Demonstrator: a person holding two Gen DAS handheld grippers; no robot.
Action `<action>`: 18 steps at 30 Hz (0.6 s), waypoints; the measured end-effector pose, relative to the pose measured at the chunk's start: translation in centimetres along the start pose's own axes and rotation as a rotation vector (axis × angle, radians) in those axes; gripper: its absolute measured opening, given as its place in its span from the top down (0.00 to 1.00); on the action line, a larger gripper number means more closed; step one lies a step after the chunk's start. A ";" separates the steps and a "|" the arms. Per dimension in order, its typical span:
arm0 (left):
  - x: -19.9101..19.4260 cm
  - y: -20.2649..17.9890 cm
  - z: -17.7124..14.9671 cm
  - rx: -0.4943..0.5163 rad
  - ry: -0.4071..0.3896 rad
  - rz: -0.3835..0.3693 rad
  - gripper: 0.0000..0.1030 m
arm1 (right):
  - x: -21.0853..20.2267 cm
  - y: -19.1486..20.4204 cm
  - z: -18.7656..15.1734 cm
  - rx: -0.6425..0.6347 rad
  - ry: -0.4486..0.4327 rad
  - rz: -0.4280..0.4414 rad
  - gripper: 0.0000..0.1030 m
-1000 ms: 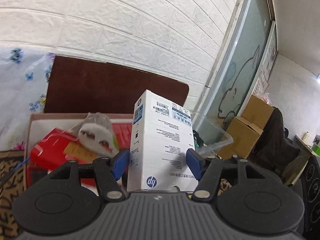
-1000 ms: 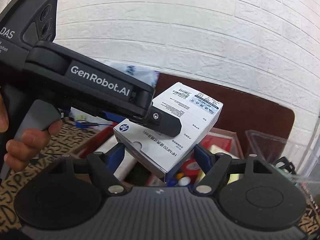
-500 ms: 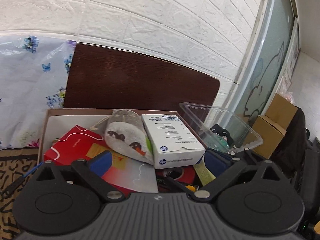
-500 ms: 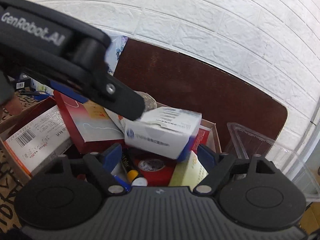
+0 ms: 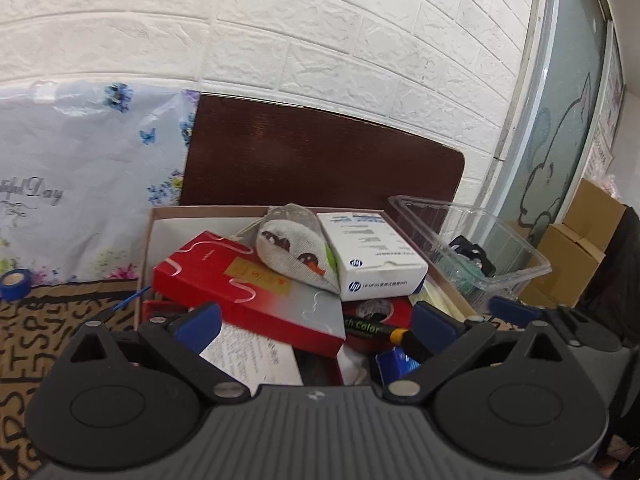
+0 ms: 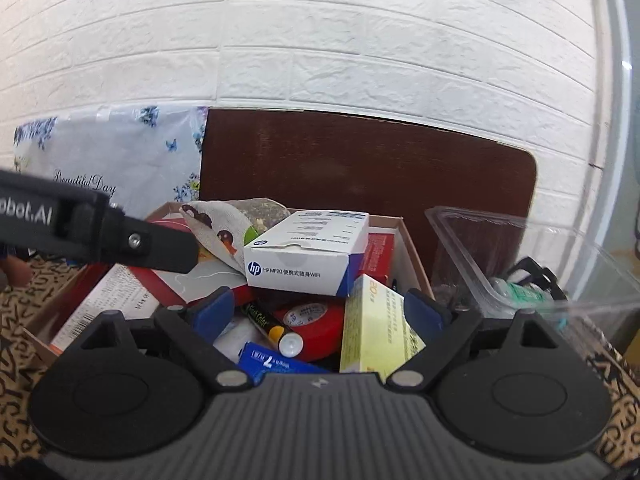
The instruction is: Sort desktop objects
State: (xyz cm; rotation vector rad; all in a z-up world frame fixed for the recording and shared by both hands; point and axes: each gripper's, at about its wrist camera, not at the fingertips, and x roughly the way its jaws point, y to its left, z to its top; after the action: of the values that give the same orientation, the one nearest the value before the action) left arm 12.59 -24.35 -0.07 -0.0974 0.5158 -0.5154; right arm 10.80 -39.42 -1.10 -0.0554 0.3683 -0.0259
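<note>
The white box [image 5: 374,258] lies flat atop the clutter in the cardboard tray [image 5: 149,240], toward its far right corner, touching the cloth pouch [image 5: 294,250] on its left. Its long axis runs away from the left tool [image 5: 316,326], which gapes wide, empty, just short of it. The right tool [image 6: 318,308], equally spread and empty, faces the box's end.

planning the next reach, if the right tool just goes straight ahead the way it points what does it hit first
Most likely the red tape roll and marker low in the cardboard box, between the open right tool's fingers. The HP box sits just above; depth is unclear.
</note>
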 end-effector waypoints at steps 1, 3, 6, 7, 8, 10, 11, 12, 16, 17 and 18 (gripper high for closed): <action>-0.5 -0.2 -0.3 0.003 0.009 0.014 0.00 | -0.5 0.1 -0.1 0.006 0.009 -0.015 0.04; -1.4 -0.5 -0.8 0.010 0.032 0.036 0.00 | -1.7 0.6 -0.4 0.006 0.015 -0.039 0.04; -2.8 -0.8 -2.0 0.011 0.066 0.058 0.00 | -3.6 1.3 -1.0 0.010 0.032 -0.068 0.04; -3.3 -0.8 -2.4 0.006 0.073 0.063 0.00 | -4.1 1.5 -1.3 0.012 0.038 -0.074 0.04; -3.8 -0.7 -2.9 -0.003 0.079 0.072 0.00 | -4.7 1.7 -1.6 0.012 0.045 -0.075 0.04; -4.6 -0.5 -4.0 -0.028 0.090 0.092 0.00 | -6.1 2.3 -2.2 0.009 0.060 -0.080 0.04; -5.0 -0.4 -4.5 -0.034 0.097 0.099 0.00 | -6.7 2.5 -2.6 0.006 0.067 -0.083 0.04; -5.4 -0.3 -5.0 -0.038 0.103 0.107 0.00 | -7.2 2.8 -3.0 0.003 0.076 -0.089 0.04; -6.9 -0.4 -6.8 -0.022 0.115 0.129 0.00 | -8.9 4.0 -4.9 0.006 0.116 -0.128 0.04; -7.2 -0.5 -7.2 -0.010 0.116 0.130 0.00 | -9.3 4.2 -5.4 0.016 0.124 -0.134 0.04; -7.4 -0.6 -7.5 0.001 0.119 0.135 0.00 | -9.6 4.4 -5.8 0.029 0.130 -0.138 0.04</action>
State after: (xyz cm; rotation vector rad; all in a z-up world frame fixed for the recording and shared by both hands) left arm 3.06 -20.93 -3.12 -0.0304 0.6336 -0.3908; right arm -0.21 -34.94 -3.34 -0.0501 0.4934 -0.1715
